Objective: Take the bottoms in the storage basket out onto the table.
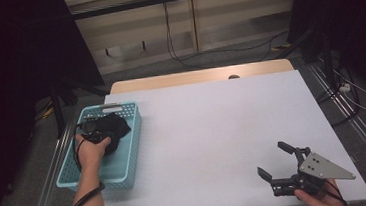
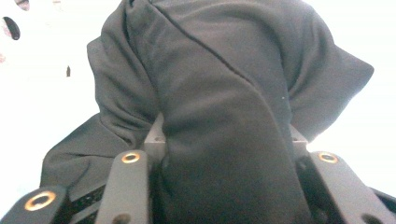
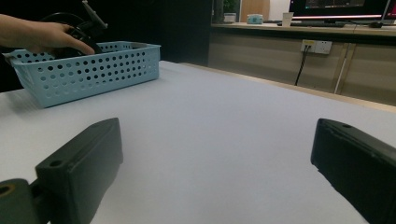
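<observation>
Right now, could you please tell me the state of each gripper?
Left gripper: closed on the black cloth, inside the blue basket.
Right gripper: open, holding nothing, above the white table.

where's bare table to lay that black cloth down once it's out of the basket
Free: the white table top between the blue basket and the right tongs, plus the whole far half up to the wooden edge. Crowded: the basket itself, where the left tongs sit on the black cloth, and the near right corner.
</observation>
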`<state>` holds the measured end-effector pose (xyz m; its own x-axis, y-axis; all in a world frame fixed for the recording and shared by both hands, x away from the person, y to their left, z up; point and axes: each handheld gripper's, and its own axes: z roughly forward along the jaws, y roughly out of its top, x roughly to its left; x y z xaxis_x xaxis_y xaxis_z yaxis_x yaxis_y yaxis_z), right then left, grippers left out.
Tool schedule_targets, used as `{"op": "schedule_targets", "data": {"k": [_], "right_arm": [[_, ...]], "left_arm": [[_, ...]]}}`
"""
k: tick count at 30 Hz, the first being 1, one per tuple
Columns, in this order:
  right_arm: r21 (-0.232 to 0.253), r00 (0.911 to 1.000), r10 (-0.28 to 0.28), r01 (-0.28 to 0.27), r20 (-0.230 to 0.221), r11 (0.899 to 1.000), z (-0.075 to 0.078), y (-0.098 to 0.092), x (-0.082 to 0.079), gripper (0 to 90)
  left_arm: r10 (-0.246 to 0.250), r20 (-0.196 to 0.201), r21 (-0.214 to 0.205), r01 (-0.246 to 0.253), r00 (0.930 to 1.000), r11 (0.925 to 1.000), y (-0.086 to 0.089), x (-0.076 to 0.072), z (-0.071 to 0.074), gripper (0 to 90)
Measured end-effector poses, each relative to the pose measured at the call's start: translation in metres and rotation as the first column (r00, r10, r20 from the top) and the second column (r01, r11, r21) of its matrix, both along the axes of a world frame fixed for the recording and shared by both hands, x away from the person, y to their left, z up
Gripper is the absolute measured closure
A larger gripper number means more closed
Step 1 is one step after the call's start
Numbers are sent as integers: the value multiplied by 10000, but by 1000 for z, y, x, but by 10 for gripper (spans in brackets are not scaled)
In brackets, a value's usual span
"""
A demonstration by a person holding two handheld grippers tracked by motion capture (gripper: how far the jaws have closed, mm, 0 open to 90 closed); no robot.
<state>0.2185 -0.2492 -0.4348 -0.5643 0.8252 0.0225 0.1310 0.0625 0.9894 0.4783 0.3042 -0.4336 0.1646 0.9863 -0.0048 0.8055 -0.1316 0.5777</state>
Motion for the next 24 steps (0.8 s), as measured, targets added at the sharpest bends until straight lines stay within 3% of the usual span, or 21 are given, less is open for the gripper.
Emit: {"op": "schedule_targets", "data": {"k": [2,7,8,10,11,13,17,18,21,24], "right_arm": [[16,10000,-41,41,-27,10000,0,0,1,11],[-23,10000,-54,54,-32,10000,0,1,1,12],[-23,10000,-54,54,-32,10000,0,1,1,12],[-19,10000,-46,46,11,10000,0,1,0,12],[-36,10000,-8,9,39,10000,0,0,0,12],[-25,10000,-29,29,26,10000,0,0,0,12],[23,10000,-52,52,-48,10000,-1,0,2,11],[48,10000,-40,40,-72,10000,-1,0,2,11],[25,10000,-17,17,-29,10000,-1,1,2,11],[-16,10000,13,-13,9,10000,0,2,2,11]], "left_arm": [[-44,51,122,43,10000,9999,-1,-1,1,543],[29,-153,-172,-32,9999,9998,2,-3,8,566],[-160,-293,-215,154,9994,9996,4,-3,10,566],[6,-297,-654,-25,9996,9979,7,-5,16,581],[4,-248,-1160,-33,9997,9932,11,-8,24,599],[-132,-250,-1052,105,9996,9944,13,-9,30,604],[-234,115,-1388,248,9997,9900,15,-13,51,613],[-314,338,-1514,362,9989,9878,16,-15,62,614],[-475,503,-1504,546,9976,9871,16,-16,74,614],[-418,1141,-1774,618,9926,9822,12,-19,93,613]]}}
